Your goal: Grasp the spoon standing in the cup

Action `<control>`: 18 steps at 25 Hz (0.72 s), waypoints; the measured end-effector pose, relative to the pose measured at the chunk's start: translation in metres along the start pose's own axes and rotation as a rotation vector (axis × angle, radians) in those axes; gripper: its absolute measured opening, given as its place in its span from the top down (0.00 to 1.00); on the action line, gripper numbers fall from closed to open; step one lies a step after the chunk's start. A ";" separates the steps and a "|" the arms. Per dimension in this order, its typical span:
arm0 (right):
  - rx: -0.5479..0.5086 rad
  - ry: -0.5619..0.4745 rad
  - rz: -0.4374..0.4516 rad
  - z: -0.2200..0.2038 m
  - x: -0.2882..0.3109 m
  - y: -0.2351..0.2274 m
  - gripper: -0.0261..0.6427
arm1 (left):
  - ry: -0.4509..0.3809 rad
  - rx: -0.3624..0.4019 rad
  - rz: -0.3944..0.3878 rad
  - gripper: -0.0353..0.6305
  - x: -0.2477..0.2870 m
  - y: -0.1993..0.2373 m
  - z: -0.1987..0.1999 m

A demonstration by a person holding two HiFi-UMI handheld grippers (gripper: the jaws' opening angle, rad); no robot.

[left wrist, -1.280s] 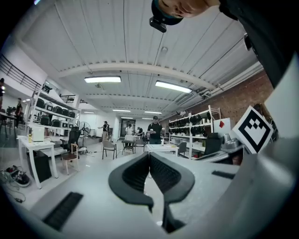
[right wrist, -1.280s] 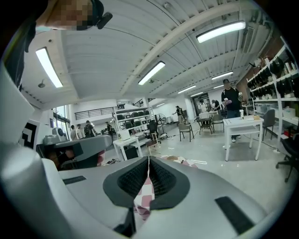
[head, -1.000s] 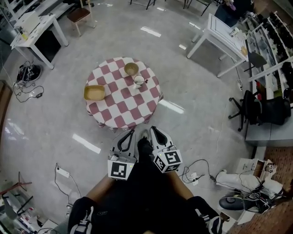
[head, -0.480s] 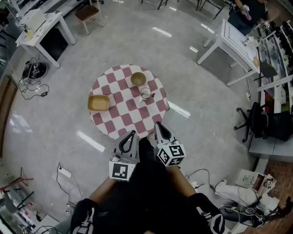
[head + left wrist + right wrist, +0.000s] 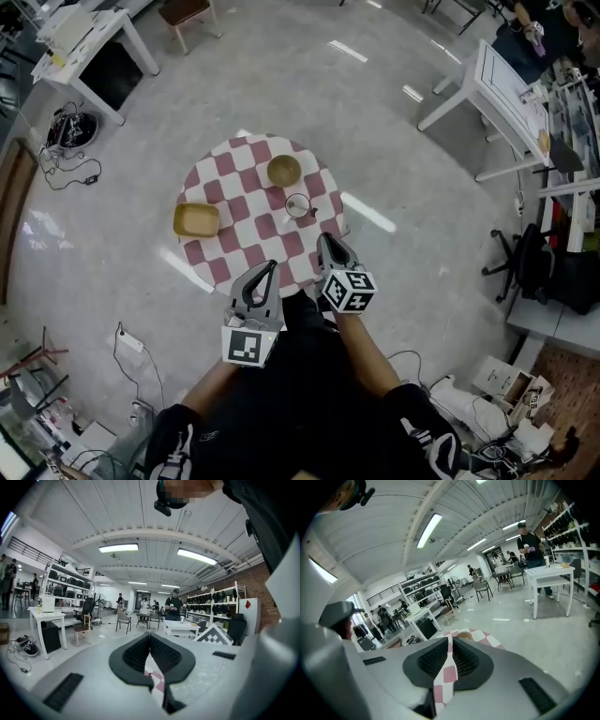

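Cup (image 5: 297,205) sits on the checked table (image 5: 234,192), just beside the bowl (image 5: 283,171). Spoon in it is too small to resolve. Both gripper views: cup hidden behind the jaws.
Left gripper (image 5: 266,272): fingers together, empty.
Right gripper (image 5: 326,246): fingers nearly touching, a slit only, empty.
Marker cubes (image 5: 246,348): square patterns, no readable text.

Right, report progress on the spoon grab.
Done: nothing; the spoon stands untouched in the white cup on the round red-and-white checked table. In hand: left tool and right tool, both shut, empty, are near the table's front edge, short of the cup. Left: reach, open, close on the spoon.
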State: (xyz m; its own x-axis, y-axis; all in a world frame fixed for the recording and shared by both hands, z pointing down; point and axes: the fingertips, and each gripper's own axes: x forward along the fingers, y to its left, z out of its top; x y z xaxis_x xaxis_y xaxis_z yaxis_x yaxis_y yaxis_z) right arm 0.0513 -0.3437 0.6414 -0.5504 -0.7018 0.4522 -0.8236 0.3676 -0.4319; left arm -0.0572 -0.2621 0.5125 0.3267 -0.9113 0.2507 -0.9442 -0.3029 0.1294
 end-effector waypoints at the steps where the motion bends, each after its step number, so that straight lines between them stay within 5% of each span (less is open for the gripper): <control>1: 0.014 0.024 -0.002 -0.004 0.011 -0.008 0.91 | 0.006 -0.003 0.001 0.93 0.007 0.001 0.000; 8: 0.086 0.224 -0.011 -0.047 0.076 -0.055 0.79 | 0.044 -0.015 0.043 0.93 0.047 0.015 0.000; 18: 0.259 0.343 -0.010 -0.083 0.134 -0.091 0.72 | 0.075 -0.028 0.090 0.93 0.074 0.025 -0.007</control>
State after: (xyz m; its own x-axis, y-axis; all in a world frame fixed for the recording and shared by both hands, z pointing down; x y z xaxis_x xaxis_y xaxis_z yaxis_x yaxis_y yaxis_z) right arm 0.0412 -0.4207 0.8056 -0.5924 -0.4448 0.6717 -0.7914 0.1655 -0.5884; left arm -0.0567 -0.3352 0.5414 0.2440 -0.9108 0.3330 -0.9686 -0.2121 0.1297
